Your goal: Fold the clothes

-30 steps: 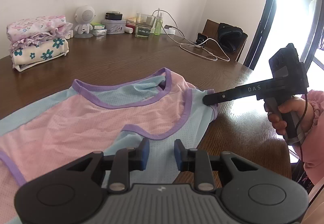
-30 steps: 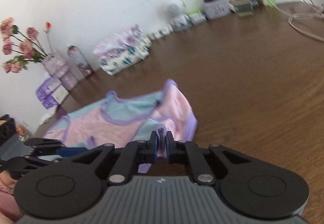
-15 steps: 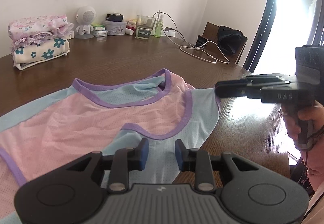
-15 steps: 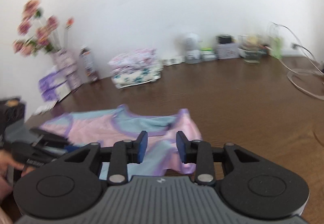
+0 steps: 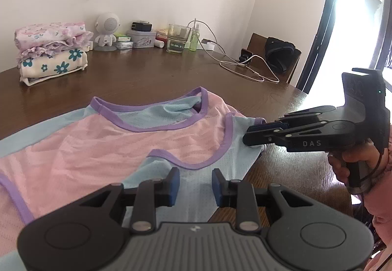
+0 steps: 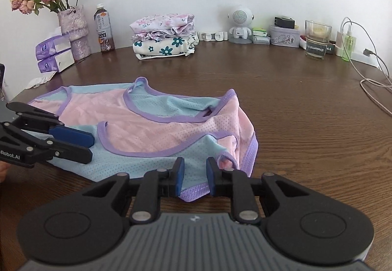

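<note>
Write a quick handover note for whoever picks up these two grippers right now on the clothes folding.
Left gripper: opening, nothing between its pads, over the light-blue part of the pink and blue top.
Right gripper: closing, the top's purple hem between its pads but not yet pinched.
The top lies spread on the table, not visibly folded.
Folded clothes stack sits by the wall.
Left to do: grip the near edge, fold the top.
</note>
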Tool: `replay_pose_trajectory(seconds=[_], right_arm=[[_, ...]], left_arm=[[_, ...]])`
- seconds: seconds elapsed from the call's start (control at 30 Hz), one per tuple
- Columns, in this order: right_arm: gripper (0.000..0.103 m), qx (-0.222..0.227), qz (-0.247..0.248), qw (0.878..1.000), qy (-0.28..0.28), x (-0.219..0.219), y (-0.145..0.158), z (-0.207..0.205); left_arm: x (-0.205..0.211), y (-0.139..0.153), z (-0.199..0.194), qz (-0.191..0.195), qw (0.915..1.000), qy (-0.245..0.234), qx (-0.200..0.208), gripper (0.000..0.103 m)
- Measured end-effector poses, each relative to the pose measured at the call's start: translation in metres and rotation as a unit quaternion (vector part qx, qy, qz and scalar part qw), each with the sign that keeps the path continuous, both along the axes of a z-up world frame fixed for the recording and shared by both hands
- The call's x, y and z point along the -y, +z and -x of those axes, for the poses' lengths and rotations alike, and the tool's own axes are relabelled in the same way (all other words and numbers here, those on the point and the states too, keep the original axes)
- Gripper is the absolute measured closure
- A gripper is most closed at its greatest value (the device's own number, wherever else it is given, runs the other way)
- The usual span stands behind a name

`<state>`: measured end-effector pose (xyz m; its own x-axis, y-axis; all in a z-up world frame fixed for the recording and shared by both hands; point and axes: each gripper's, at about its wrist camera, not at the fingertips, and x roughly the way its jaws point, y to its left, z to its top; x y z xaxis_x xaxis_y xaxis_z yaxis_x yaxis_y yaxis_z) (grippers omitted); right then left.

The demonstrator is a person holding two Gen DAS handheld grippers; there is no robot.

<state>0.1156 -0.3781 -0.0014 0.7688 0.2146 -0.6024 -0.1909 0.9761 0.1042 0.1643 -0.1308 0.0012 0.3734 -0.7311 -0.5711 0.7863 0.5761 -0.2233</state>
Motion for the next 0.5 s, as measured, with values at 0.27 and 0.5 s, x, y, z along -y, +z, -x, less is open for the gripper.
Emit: replay_pose_trajectory(seconds=[0.27,0.5], right_arm=[[0.081,0.035,-0.026,0.998,0.034,-0.039,0.022,0.023],[0.081,0.019,-0.015,0.997,0.075,-0.087,0.015,0.01]], left_arm=[[-0.036,0.025,0.026,0.003,0.9978,0.043,0.051,0.073],[-0.074,0.007,0.03,-0.033,0.9945,0.093,0.036,0.078]])
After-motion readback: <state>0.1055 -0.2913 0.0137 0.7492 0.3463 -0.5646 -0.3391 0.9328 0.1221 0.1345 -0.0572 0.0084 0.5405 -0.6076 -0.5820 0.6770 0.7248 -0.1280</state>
